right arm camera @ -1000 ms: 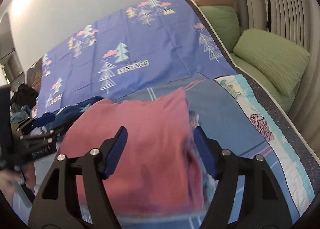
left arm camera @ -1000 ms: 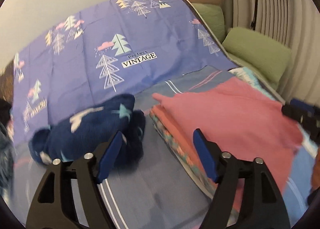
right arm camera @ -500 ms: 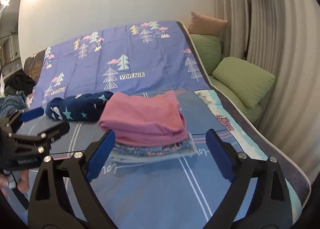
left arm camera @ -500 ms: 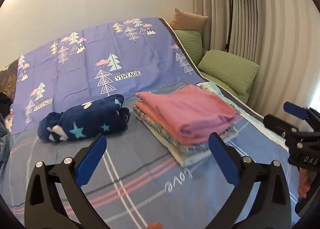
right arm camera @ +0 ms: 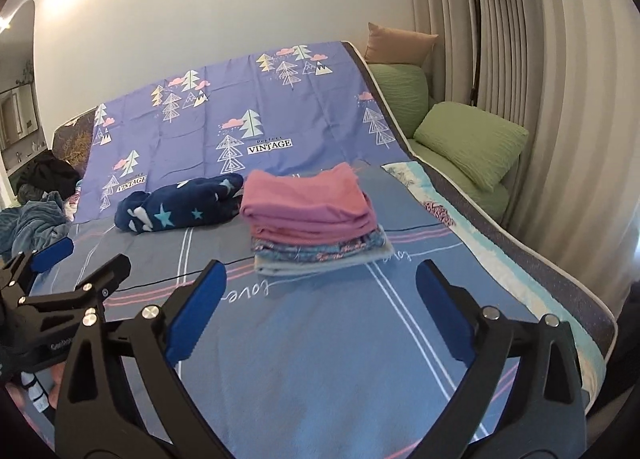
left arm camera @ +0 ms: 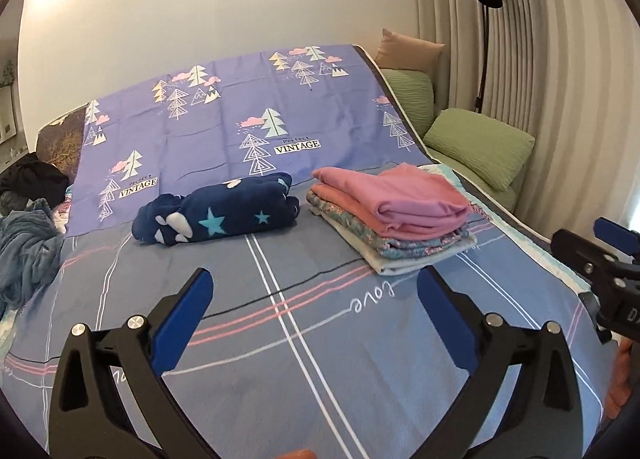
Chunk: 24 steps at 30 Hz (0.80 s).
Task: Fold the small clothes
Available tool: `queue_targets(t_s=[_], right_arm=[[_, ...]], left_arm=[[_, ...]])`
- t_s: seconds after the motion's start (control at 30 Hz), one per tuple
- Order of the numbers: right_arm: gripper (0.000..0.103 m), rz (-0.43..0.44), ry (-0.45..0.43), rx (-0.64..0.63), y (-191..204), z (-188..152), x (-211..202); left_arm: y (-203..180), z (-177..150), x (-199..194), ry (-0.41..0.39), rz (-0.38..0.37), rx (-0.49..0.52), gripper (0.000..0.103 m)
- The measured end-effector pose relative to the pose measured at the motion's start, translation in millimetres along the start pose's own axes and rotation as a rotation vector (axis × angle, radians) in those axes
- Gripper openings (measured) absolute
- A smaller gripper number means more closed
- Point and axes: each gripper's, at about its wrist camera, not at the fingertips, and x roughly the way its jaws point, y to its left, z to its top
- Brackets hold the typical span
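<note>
I am seeing a folded stack (left arm camera: 390,225) lying on the bed (left arm camera: 320,339): a pink top (left arm camera: 404,195) is sitting uppermost, folded flat, with a coral layer, a blue floral piece and a pale one lying beneath it, edges roughly squared. Just beside it, apart, a navy fleece (left arm camera: 218,215) with stars and white shapes is lying rolled into a loose bundle.
</note>
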Motion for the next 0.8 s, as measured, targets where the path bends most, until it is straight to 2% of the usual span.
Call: queue_targets(t_s=[0.37,0.8], right_arm=[[0.097,-0.015,-0.005,-0.026,9.9,-12.7,-23.5],[0.098,-0.031,0.003,-0.018,5.6,-19.1,-31.0]], left_arm=[[-3.1,-17.4,-32.7,-0.01,-0.013,0.027,0.102],[-10.3,-19.0,-56.9,-0.032,0.011,0.046,0.102]])
